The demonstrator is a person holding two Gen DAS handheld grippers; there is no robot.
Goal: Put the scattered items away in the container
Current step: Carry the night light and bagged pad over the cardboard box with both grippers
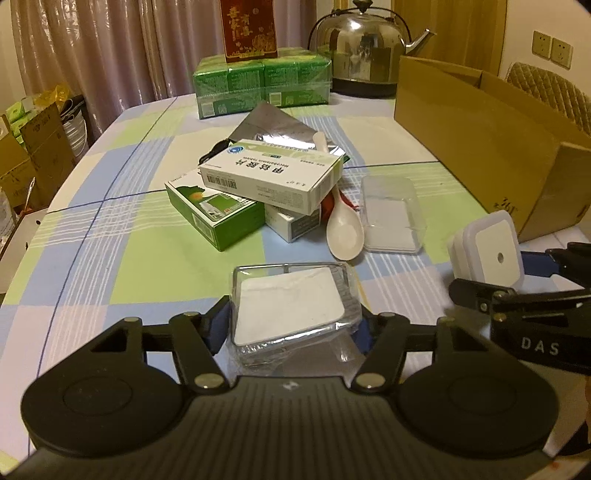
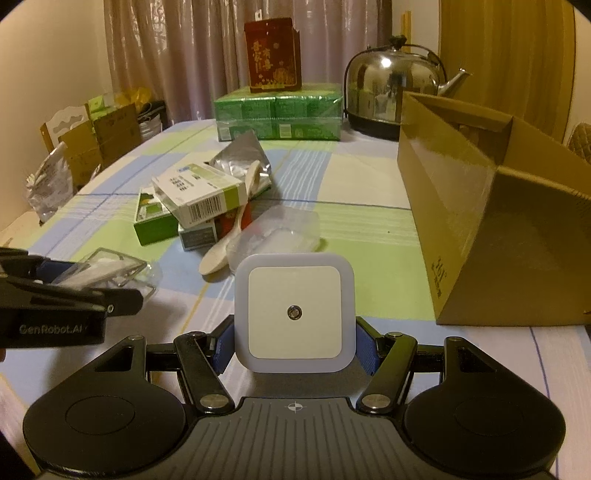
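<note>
My left gripper (image 1: 291, 325) is shut on a clear plastic box (image 1: 291, 306) with a white pad inside, held just above the tablecloth. My right gripper (image 2: 295, 343) is shut on a square white night light (image 2: 294, 313), also seen in the left wrist view (image 1: 491, 254). The open cardboard box (image 2: 491, 229) stands to the right (image 1: 480, 140). On the table lie a pile of medicine boxes (image 1: 266, 177), a white spoon (image 1: 343, 229), a second clear plastic box (image 1: 393, 214) and a silver foil pouch (image 1: 277, 125).
At the far end stand green wrapped packs (image 1: 262, 81) with a red box (image 1: 249, 29) on top and a steel kettle (image 1: 365, 48). Cardboard boxes (image 1: 33, 155) and bags sit off the table's left side. A chair (image 1: 546, 88) stands behind the box.
</note>
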